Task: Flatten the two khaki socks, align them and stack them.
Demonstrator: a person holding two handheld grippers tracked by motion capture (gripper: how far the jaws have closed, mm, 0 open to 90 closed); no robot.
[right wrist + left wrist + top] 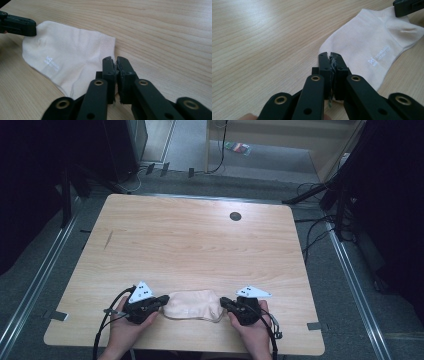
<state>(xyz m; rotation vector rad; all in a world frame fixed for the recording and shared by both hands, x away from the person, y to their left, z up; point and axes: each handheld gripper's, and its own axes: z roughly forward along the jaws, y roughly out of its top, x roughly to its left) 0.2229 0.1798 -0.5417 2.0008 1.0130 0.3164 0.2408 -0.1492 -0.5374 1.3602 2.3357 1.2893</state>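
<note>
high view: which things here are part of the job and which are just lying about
In the job:
sock
left gripper, shut on the sock
right gripper, shut on the sock

Lying about:
dark round cap in the table
cables on the floor

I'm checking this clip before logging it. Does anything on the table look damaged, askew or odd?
Nothing stands out. One cream sock lies flat on the wooden table, with the left gripper and right gripper closed at its opposite ends. A dark streak marks the tabletop at far left, probably just a scuff.
</note>
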